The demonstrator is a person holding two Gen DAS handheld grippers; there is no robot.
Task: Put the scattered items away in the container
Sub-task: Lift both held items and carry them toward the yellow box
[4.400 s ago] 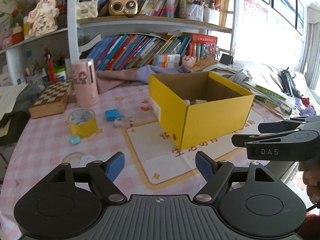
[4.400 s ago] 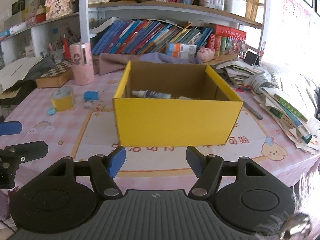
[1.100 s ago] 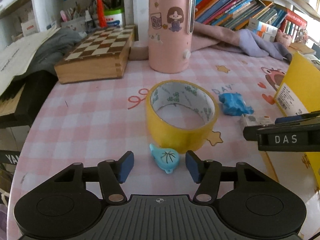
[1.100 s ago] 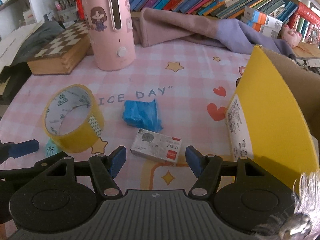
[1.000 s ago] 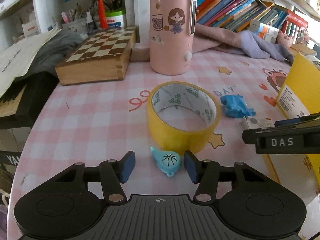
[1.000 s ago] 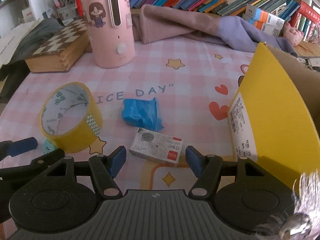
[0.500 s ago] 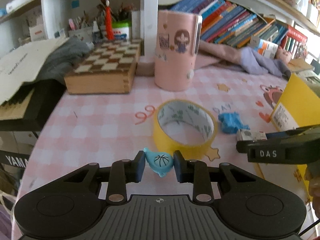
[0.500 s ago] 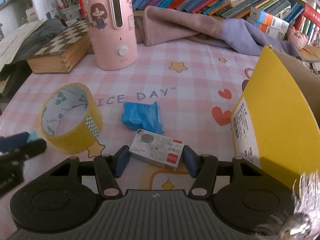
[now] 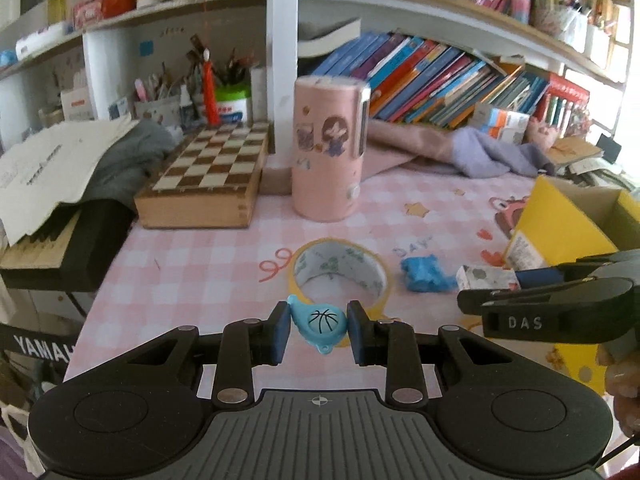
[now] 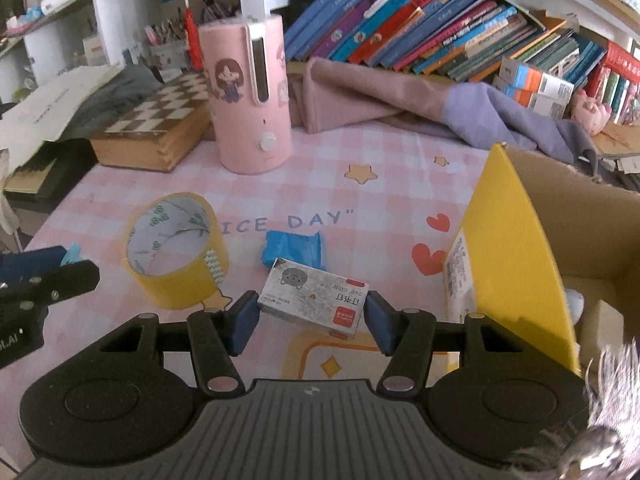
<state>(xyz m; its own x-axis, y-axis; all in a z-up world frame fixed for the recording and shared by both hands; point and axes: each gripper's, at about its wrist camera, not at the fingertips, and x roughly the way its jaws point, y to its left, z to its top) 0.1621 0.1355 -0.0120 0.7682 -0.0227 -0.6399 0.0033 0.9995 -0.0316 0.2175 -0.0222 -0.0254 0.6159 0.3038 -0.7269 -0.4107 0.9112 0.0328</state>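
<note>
Since a second ago both grippers have closed on their items and lifted them off the pink checked tablecloth (image 10: 400, 200). The left gripper (image 9: 319, 330) clamps a small, smooth, teardrop-shaped blue plastic charm printed with a basketball (image 9: 319, 321), angled downward above the table. The right gripper (image 10: 311, 317), also tilted down, pinches a small rectangular white cardboard staple box (image 10: 313, 297) by its short ends. Beyond them, lying on the cloth, are a glossy yellow roll of packing tape (image 10: 178, 250) and a crumpled blue plastic wrapper (image 10: 294, 249). To the right stands the open yellow cardboard box (image 10: 510, 240), with a tall pink cylindrical humidifier (image 10: 250, 100) farther back.
</note>
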